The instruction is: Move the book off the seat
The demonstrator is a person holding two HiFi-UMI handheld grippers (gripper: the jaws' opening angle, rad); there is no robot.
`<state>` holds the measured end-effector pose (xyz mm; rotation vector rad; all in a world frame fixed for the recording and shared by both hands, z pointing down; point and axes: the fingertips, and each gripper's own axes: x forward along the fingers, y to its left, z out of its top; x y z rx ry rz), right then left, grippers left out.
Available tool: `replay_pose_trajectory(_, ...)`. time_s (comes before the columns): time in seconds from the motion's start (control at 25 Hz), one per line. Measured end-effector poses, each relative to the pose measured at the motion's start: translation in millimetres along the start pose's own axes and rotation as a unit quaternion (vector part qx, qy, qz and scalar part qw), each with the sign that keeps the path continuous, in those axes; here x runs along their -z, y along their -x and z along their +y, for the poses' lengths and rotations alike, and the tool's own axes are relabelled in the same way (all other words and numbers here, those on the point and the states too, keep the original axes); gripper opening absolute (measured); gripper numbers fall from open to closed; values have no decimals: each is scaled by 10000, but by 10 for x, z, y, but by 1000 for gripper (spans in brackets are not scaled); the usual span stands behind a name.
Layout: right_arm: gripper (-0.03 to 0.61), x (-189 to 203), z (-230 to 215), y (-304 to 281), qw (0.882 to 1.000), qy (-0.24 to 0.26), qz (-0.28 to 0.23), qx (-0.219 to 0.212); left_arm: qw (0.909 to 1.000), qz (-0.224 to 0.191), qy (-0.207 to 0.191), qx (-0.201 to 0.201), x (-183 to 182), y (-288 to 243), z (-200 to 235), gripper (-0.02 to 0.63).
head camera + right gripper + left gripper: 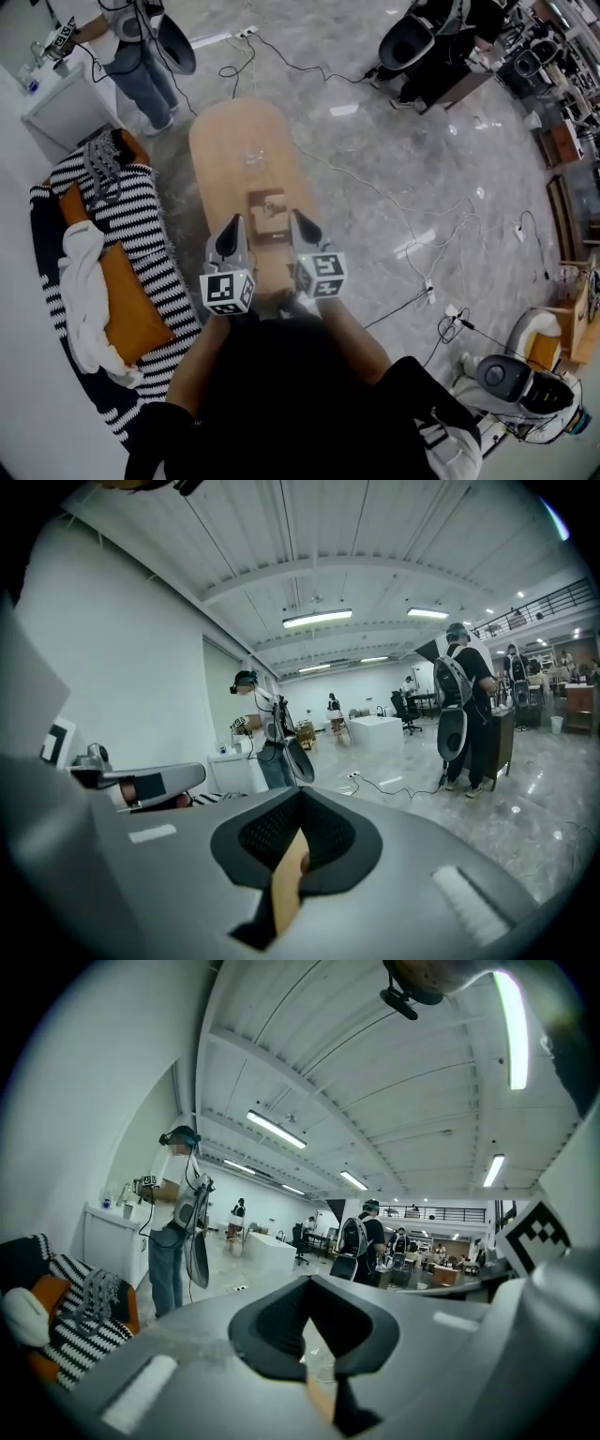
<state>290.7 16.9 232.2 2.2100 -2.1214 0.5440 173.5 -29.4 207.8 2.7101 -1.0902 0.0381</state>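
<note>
Brown book below, between left gripper and right gripper

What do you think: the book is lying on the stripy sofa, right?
Not quite. The book is lying on the wooden table, not on the stripy sofa beside it. The head view shows this.

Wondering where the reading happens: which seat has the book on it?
The long wooden bench in the middle; the book lies on it. The striped couch holds a white cloth and an orange cushion.
</note>
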Motion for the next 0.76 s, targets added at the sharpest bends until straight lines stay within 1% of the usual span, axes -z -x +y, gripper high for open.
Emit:
replay_pose_trajectory(0.44, 8, -155, 26, 8, 9998, 113, -147, 6, 9999, -86, 10, 75, -90, -55, -24, 5)
replay_pose_trajectory(0.76, 8, -149, 37, 10, 9997, 183, -167, 0, 9999, -102, 18, 80, -85, -55, -17, 6)
